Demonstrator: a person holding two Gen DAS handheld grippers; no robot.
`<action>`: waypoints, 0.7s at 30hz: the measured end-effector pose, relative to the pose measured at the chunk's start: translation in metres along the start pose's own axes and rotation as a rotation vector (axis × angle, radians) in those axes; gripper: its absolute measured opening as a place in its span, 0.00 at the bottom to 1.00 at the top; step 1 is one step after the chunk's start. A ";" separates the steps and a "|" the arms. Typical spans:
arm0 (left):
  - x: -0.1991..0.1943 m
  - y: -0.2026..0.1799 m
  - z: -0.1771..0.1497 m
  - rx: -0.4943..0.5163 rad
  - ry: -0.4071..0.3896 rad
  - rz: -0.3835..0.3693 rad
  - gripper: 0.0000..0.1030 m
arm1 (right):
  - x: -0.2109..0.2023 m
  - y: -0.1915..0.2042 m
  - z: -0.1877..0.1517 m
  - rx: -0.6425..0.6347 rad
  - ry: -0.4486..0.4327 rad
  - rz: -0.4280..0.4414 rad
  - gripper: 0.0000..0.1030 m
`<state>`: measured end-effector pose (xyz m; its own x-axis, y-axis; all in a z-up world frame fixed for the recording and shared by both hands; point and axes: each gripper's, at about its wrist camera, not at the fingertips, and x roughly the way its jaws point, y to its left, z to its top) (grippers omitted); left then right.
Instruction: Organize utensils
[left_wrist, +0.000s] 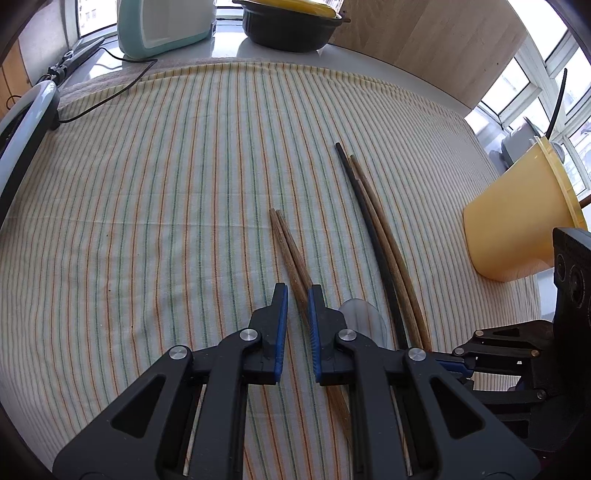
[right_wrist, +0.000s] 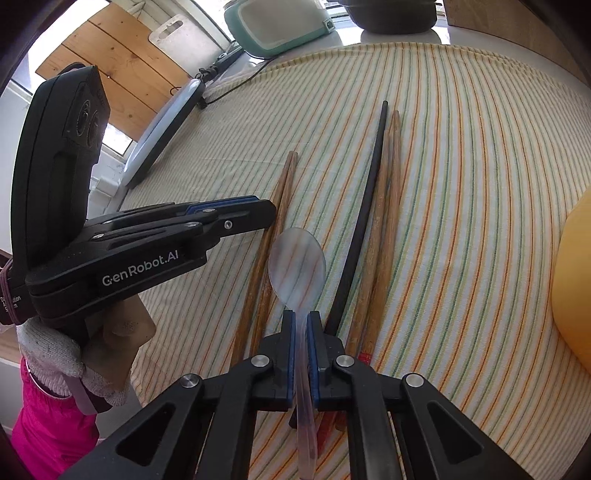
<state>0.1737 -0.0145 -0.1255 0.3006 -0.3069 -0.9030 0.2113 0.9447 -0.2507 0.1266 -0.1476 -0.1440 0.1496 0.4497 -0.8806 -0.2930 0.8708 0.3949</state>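
Spoon (right_wrist: 297, 266) pinched thin by right gripper (right_wrist: 301, 321), could twist out; left gripper (left_wrist: 295, 295) nips wooden chopsticks (left_wrist: 290, 243), lower centre, may scissor.

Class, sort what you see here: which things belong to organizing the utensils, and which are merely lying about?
Belongs to the job:
clear spoon
short wooden chopsticks
black chopstick
long wooden chopsticks
yellow cup

Lying about:
black pot
teal appliance
cable
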 end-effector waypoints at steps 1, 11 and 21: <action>0.001 -0.001 0.000 0.004 0.001 0.007 0.09 | 0.000 -0.001 0.000 0.004 -0.003 -0.002 0.03; 0.005 -0.003 0.000 0.049 0.006 0.025 0.06 | -0.001 -0.016 -0.001 0.053 0.036 0.113 0.10; 0.011 -0.017 0.005 0.115 0.030 0.096 0.08 | 0.001 -0.005 0.001 0.026 0.034 0.013 0.04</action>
<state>0.1780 -0.0347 -0.1288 0.2965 -0.2106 -0.9315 0.2888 0.9495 -0.1227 0.1296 -0.1508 -0.1467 0.1134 0.4539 -0.8838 -0.2696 0.8702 0.4123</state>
